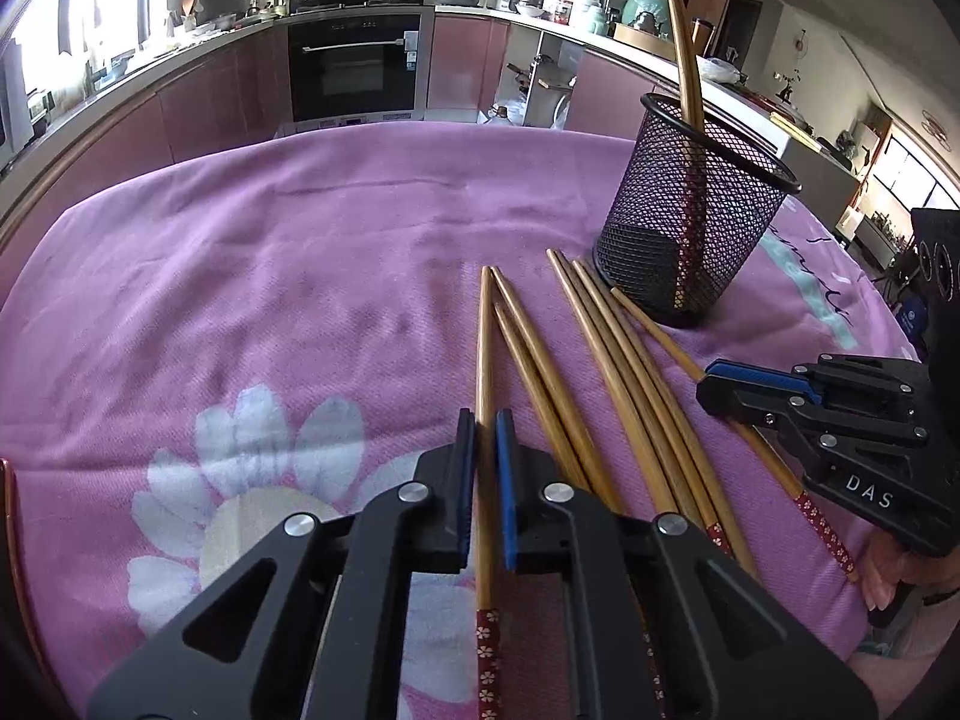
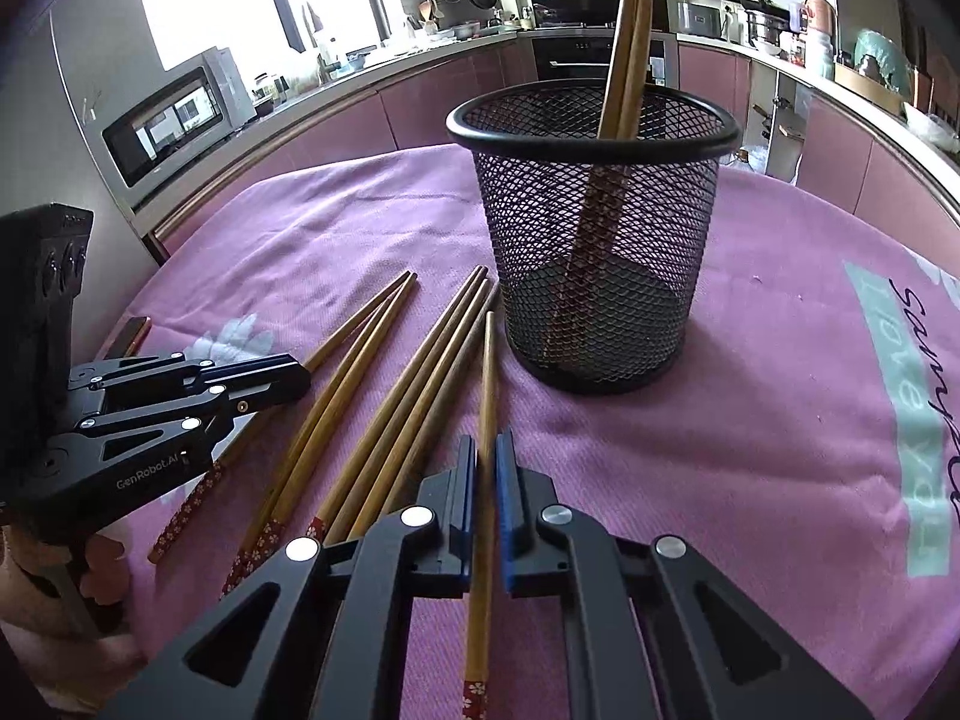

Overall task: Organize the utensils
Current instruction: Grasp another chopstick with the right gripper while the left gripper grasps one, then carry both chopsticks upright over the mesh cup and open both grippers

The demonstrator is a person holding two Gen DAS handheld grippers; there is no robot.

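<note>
Several wooden chopsticks with red flowered ends (image 1: 606, 360) lie on the pink cloth beside a black mesh cup (image 1: 696, 210), which holds two upright chopsticks (image 1: 684, 54). My left gripper (image 1: 486, 426) is shut on the leftmost chopstick (image 1: 483, 336), low at the cloth. My right gripper (image 2: 486, 450) is shut on the rightmost chopstick (image 2: 489, 372), just before the mesh cup (image 2: 594, 228). The loose chopsticks (image 2: 384, 384) lie between the two grippers. The right gripper also shows in the left wrist view (image 1: 714, 378), and the left gripper in the right wrist view (image 2: 294, 378).
The table carries a pink cloth (image 1: 270, 276) with a white flower print and lettering (image 2: 924, 396). Kitchen counters, an oven (image 1: 354, 66) and a microwave (image 2: 180, 120) stand beyond the table's far edge.
</note>
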